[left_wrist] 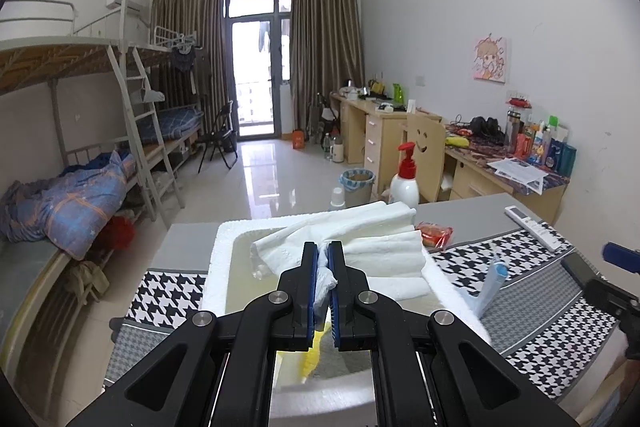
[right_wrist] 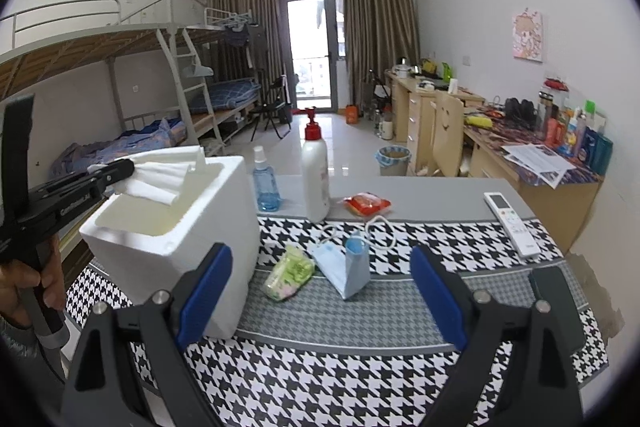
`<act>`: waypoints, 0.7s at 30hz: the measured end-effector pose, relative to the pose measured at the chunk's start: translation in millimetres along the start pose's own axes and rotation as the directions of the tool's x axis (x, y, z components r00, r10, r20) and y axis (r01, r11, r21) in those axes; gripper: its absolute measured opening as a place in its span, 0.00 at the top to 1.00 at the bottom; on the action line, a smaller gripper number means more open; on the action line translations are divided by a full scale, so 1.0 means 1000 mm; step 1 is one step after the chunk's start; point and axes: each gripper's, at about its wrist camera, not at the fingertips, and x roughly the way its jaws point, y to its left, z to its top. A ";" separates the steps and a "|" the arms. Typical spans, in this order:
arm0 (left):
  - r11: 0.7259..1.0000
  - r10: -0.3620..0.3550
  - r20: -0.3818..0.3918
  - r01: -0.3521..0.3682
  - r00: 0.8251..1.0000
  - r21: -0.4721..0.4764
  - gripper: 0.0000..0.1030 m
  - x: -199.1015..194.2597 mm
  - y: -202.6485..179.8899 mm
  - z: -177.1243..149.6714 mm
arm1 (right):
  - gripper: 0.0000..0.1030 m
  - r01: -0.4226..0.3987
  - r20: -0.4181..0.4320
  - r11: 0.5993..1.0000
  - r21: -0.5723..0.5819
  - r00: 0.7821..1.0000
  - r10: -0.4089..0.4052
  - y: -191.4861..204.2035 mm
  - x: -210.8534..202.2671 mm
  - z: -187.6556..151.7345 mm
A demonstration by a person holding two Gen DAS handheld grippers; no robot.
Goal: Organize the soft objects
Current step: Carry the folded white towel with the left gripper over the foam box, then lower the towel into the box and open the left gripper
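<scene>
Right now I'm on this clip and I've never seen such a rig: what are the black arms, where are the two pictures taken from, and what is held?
No robot here: a person holds a hand tool with a two-finger claw in each hand, a fisheye camera on each.

The left camera looks along the left claw, shut on a white towel over the white foam box.

The right camera looks along the right claw, open and empty. It also shows the person's hand.

On the houndstooth mat lie a blue face mask, a green packet, a red packet, a lotion bottle, a spray bottle and a remote.
</scene>
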 end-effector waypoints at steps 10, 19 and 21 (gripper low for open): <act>1.000 -0.014 -0.017 0.014 1.000 -0.009 0.20 0.008 0.001 -0.002 | 0.10 0.003 -0.006 0.999 0.039 1.000 -0.003 -0.011 0.003 -0.003; 0.999 -0.033 0.039 0.033 0.999 -0.005 0.02 -0.010 -0.006 -0.001 | 0.10 -0.004 0.001 0.999 0.036 1.000 0.004 -0.010 0.000 -0.006; 1.000 -0.030 0.043 0.030 0.999 -0.006 0.02 -0.013 -0.009 -0.003 | 0.10 -0.008 0.001 0.999 0.035 1.000 0.008 -0.010 0.000 -0.007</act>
